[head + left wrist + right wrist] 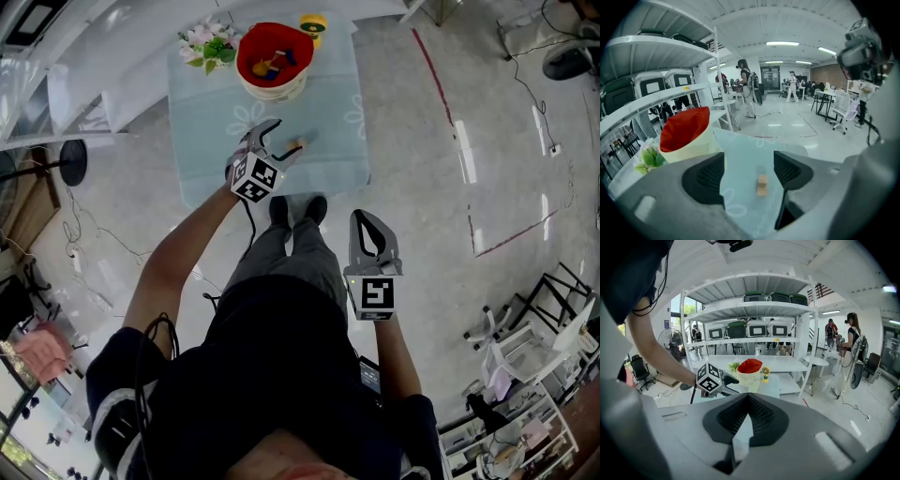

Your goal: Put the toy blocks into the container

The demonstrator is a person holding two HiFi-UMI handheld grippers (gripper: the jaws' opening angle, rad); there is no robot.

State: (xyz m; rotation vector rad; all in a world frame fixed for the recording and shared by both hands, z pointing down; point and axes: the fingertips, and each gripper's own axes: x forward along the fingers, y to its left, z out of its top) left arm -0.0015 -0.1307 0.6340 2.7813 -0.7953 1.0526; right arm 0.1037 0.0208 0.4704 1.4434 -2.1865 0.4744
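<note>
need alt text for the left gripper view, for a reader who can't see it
The left gripper, jaws open, frames a small wooden toy block lying untouched on a pale blue tablecloth. Behind it to the left stands a cream container with a red lining, flowers beside it, white shelves above.

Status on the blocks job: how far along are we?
Done: several coloured blocks lie in the red-lined container. In hand: nothing gripped. The left gripper, jaws apart, frames one wooden block on the blue cloth without touching it. The right gripper hangs shut and empty, off the table. Left: grasp that block and drop it in.
</note>
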